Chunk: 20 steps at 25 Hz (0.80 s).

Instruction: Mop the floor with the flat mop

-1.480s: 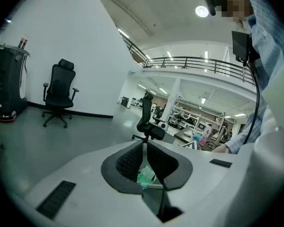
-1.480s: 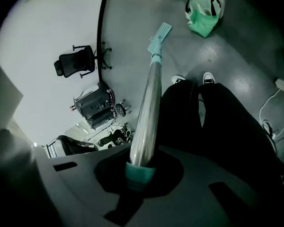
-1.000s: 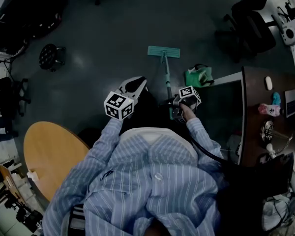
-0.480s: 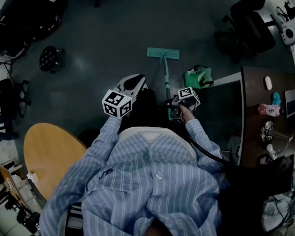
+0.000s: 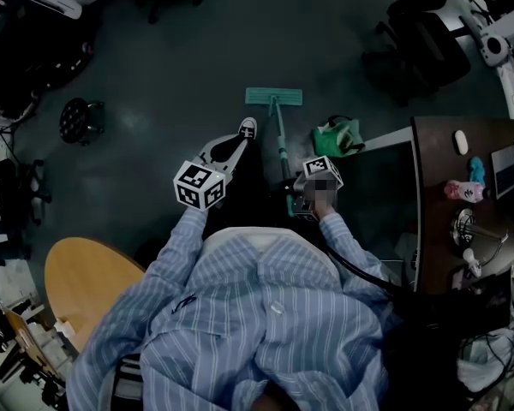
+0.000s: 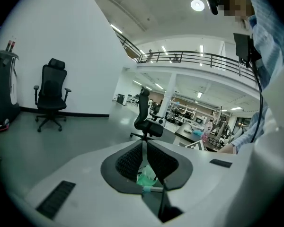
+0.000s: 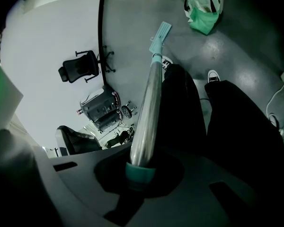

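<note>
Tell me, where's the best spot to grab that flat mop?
On the slim round handle, near its upper teal collar, where the right gripper is shut on it. Come from the side, jaws across it; the flat head lies on the floor, too wide.

Head view. Long-sleeved shirt [image 5: 265, 315]: pale blue with fine white stripes and a buttoned front, filling the 6 o'clock half. Left gripper [image 5: 238, 144], at 9 o'clock of centre, and right gripper [image 5: 295, 202], at 3 o'clock: white moulded shells, each bearing a cube [image 5: 198, 184] of black-and-white square markers. Black cable [image 5: 360, 268]: runs from the right gripper toward 4 o'clock. Dark trousers [image 7: 180, 108]. Dark sneaker [image 5: 248, 128] with white toe cap, at 12 o'clock. Left gripper pads [image 6: 125, 161]: black, ribbed.
</note>
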Each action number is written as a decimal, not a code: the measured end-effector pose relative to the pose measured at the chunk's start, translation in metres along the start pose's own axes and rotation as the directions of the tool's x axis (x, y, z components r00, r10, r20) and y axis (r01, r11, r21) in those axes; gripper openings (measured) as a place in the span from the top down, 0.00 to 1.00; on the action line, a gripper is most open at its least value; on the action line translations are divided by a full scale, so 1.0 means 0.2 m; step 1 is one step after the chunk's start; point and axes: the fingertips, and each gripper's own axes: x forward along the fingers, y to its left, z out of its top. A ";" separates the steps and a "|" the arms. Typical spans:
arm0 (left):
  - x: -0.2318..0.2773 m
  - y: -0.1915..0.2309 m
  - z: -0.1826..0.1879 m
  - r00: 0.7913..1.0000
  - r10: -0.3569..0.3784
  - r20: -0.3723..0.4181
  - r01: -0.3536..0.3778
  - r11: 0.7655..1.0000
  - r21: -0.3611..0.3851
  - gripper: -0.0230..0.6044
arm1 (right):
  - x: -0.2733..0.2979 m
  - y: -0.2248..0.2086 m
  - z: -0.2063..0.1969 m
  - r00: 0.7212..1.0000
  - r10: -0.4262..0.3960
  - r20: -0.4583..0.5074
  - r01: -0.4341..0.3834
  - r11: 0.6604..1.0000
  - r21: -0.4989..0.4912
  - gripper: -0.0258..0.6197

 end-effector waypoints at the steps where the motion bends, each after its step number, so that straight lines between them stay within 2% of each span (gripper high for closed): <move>1: 0.02 0.02 0.00 1.000 -0.003 -0.003 0.003 1.000 -0.007 0.91 | 0.00 0.01 0.01 1.000 0.002 0.001 -0.002 1.000 0.001 0.94; 11: 0.25 0.31 0.08 0.998 -0.035 -0.045 0.033 0.999 -0.039 0.91 | 0.02 0.19 0.32 1.000 0.007 0.016 -0.007 1.000 0.002 0.94; 14: 0.33 0.46 0.11 0.997 -0.042 -0.064 0.038 0.998 -0.058 0.91 | 0.02 0.31 0.43 1.000 -0.013 0.021 0.013 1.000 -0.002 0.94; 20: 0.54 0.74 0.26 0.998 -0.044 -0.053 0.039 0.995 -0.092 0.91 | -0.01 0.57 0.72 1.000 -0.019 0.020 0.018 1.000 0.011 0.94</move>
